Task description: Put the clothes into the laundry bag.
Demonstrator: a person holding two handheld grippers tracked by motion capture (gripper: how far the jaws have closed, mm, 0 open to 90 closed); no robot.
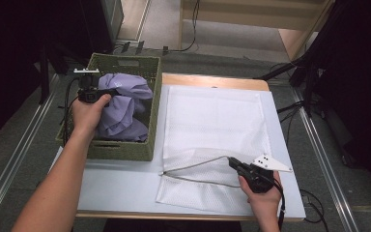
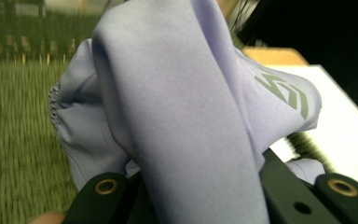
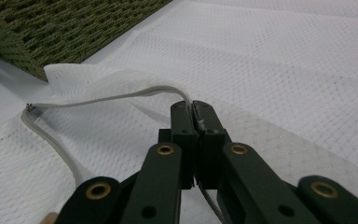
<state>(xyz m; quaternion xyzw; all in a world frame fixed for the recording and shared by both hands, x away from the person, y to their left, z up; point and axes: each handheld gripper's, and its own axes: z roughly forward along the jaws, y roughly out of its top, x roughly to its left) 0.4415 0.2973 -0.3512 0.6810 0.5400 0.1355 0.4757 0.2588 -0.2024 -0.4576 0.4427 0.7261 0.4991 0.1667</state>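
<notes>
L gripper [image 1: 112, 91] clamps lilac garment [image 1: 125, 106] over wicker basket [image 1: 121, 150]; R gripper [image 3: 194, 108] beside basket pinches mesh laundry bag [image 1: 212, 121] rim, keeping mouth open for loading.

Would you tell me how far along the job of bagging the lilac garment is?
Done: the right gripper has the white mesh bag pinched at its zipper edge, mouth lifted open. In hand: the left gripper is shut on the lilac garment in the green basket. Left: moving it into the bag.
</notes>
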